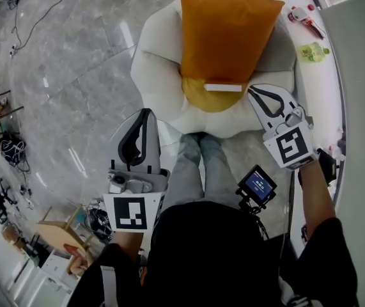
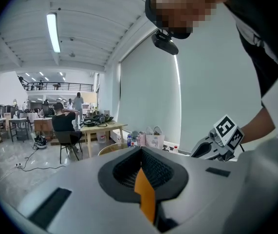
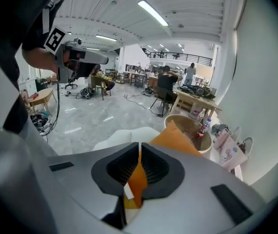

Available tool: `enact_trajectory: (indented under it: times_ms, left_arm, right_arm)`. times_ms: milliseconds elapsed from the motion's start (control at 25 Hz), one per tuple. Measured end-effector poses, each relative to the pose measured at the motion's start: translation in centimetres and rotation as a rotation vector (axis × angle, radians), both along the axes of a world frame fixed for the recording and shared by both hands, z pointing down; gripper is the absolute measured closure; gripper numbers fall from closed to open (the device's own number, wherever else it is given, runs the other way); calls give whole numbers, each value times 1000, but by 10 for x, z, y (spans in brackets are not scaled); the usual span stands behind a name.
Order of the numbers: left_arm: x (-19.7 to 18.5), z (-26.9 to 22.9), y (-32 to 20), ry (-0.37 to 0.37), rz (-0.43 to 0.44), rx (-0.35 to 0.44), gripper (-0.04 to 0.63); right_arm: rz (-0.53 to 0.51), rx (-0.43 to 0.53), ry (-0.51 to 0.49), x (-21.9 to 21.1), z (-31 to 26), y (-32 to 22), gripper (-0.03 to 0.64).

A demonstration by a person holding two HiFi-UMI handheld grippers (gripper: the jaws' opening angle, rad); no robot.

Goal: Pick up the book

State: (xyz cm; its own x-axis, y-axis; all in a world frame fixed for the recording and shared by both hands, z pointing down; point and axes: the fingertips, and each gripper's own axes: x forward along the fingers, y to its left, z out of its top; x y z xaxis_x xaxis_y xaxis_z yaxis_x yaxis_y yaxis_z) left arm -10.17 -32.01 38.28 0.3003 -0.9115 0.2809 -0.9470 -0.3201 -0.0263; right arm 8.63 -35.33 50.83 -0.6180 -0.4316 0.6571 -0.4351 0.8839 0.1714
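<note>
On armchair (image 1: 153, 50): book (image 1: 223, 87), orange cushion (image 1: 227, 31); left gripper (image 1: 145, 112), right gripper (image 1: 252, 91) closed.

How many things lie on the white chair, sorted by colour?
Orange: 1, the pillow
Mustard yellow: 1, the cushion
White: 1, the book
Total on the chair: 3

Bright, even light frm ceiling strips (image 2: 53, 31); glare streaks on floor (image 1: 73, 75); fisheye warp, dark corners.
</note>
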Motion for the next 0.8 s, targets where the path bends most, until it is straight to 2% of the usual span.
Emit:
enact_trajectory:
  times_ms: [200, 360, 600, 800]
  left_arm:
    - [-6, 27, 2, 14, -7, -39, 584]
    - [-4, 40, -4, 19, 16, -14, 584]
    - [-5, 77, 3, -4, 11, -59, 585]
    - [-7, 100, 8, 16, -3, -112, 586]
  right_arm:
    - [-28, -67, 46, -7, 34, 9, 546]
    - [-26, -88, 71, -8, 54, 7, 531]
    - [-38, -135, 79, -6, 94, 13, 480]
    - [-33, -163, 122, -1, 125, 16, 432]
